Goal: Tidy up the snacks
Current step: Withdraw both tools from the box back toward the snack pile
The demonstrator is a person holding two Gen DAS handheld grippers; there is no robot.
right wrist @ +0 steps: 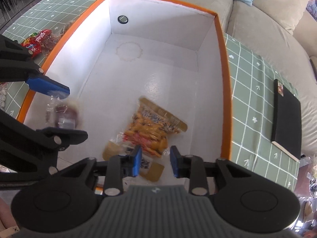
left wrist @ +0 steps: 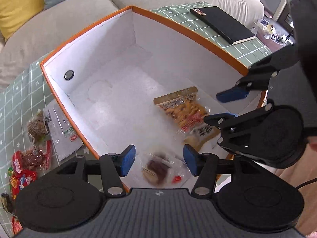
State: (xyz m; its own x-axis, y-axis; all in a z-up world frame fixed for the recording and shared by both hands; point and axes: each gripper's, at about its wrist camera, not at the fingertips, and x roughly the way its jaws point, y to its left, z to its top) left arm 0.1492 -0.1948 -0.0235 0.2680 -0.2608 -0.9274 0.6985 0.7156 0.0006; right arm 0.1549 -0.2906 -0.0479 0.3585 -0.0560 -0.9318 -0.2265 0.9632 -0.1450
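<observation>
An orange box with a white inside (left wrist: 87, 144) (right wrist: 223, 91) stands on the table. Inside lie a yellow-orange snack pack (left wrist: 184, 111) (right wrist: 152, 127), a tan packet (left wrist: 202, 134) (right wrist: 153, 171) and a clear wrapped brown snack (left wrist: 156, 170) (right wrist: 63, 117), blurred in both views. My left gripper (left wrist: 159, 161) is open above the brown snack; in the right wrist view (right wrist: 65, 111) the wrapper looks to touch its upper finger. My right gripper (right wrist: 155, 161) (left wrist: 223, 106) is open and empty over the tan packet.
Several loose snacks (left wrist: 29, 154) (right wrist: 39, 39) and a white packet (left wrist: 59, 130) lie on the green checked cloth (right wrist: 257, 91) left of the box. A black notebook (left wrist: 221, 24) (right wrist: 286, 119) lies to its right. A beige sofa (left wrist: 59, 19) is behind.
</observation>
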